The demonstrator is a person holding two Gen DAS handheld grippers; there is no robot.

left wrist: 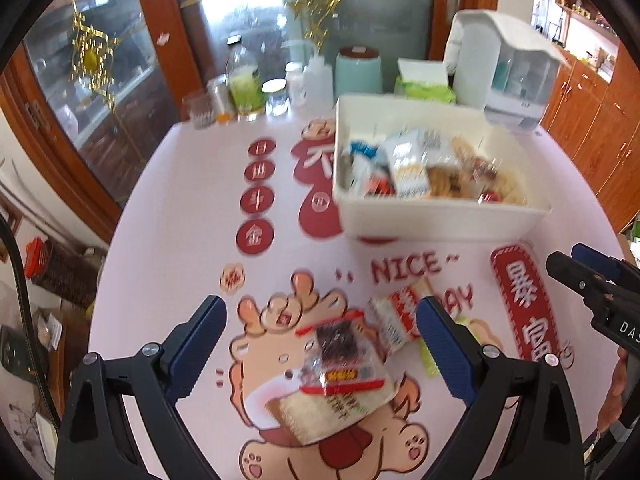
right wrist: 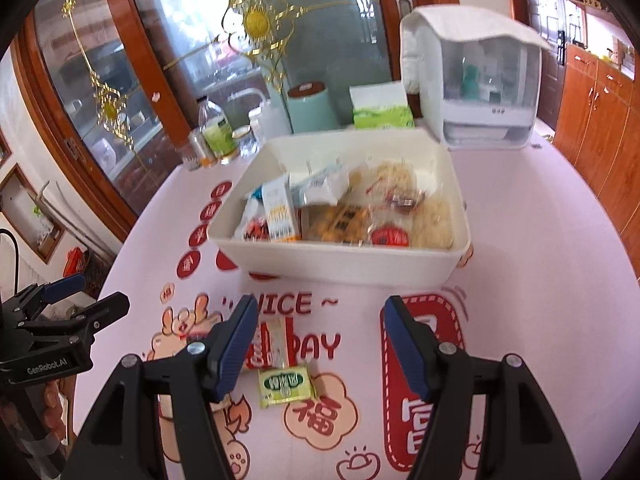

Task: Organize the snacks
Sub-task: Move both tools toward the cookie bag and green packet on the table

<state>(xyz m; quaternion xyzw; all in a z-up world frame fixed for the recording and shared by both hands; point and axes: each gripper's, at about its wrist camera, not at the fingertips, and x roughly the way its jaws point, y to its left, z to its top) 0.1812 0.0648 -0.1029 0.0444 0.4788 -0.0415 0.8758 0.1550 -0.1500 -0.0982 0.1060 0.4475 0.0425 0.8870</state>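
A white bin (left wrist: 436, 216) (right wrist: 340, 258) holding several wrapped snacks stands on the pink printed tablecloth. In front of it lie three loose snacks. A clear-wrapped cake slice with a red label (left wrist: 344, 376) lies on the cloth between my left gripper's (left wrist: 320, 346) open fingers. Just right of it is a red-and-white wafer packet (left wrist: 394, 320) (right wrist: 272, 344). A small green packet (right wrist: 286, 384) lies on the cloth below my right gripper (right wrist: 322, 350), which is open and touches nothing. Each gripper shows at the edge of the other view: the right gripper (left wrist: 574, 262) and the left gripper (right wrist: 94, 294).
Along the table's far edge stand bottles and jars (left wrist: 244, 88), a teal canister (right wrist: 312, 108), a green tissue box (right wrist: 382, 110) and a white covered rack (right wrist: 480, 80). Behind them is a glass door; wooden cabinets (right wrist: 600, 120) run along the right.
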